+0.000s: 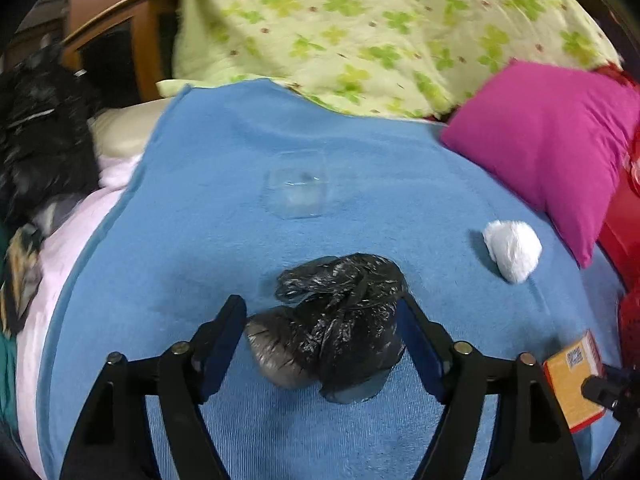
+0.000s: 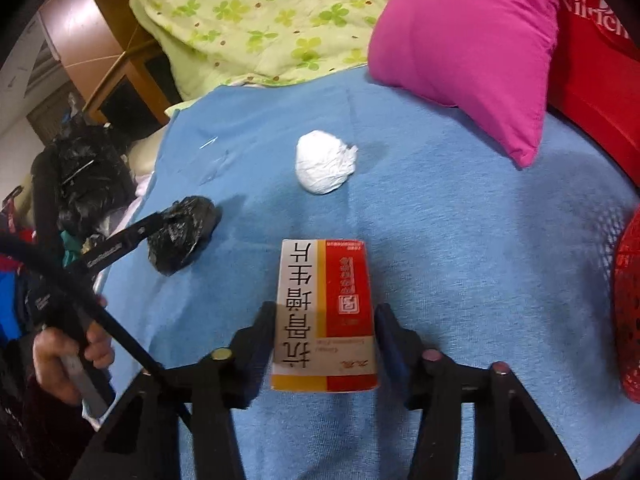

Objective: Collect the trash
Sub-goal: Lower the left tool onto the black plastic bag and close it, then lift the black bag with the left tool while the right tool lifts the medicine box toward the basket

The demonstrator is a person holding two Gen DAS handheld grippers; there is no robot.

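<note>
A crumpled black plastic bag [image 1: 340, 320] lies on the blue towel [image 1: 200, 240]. My left gripper [image 1: 320, 306] stands open around it, its right pad just at the bag's edge. In the right wrist view one left fingertip [image 2: 148, 226] rests beside the same bag [image 2: 184, 236]. My right gripper [image 2: 326, 314] is shut on a red, white and yellow medicine box [image 2: 324, 312] just above the towel; the box [image 1: 574, 384] also shows at the lower right of the left wrist view. A white paper ball [image 1: 512, 248] [image 2: 324, 168] lies farther back. A clear plastic lid [image 1: 298, 188] lies flat mid-towel.
A pink pillow [image 2: 468, 40] and a green clover quilt [image 1: 360, 32] border the towel's far side. A red bag [image 2: 592, 60] and red mesh basket [image 2: 628, 320] stand at the right. A large black trash bag [image 1: 40, 140] hangs at the left. A hand [image 2: 68, 356] holds the left gripper.
</note>
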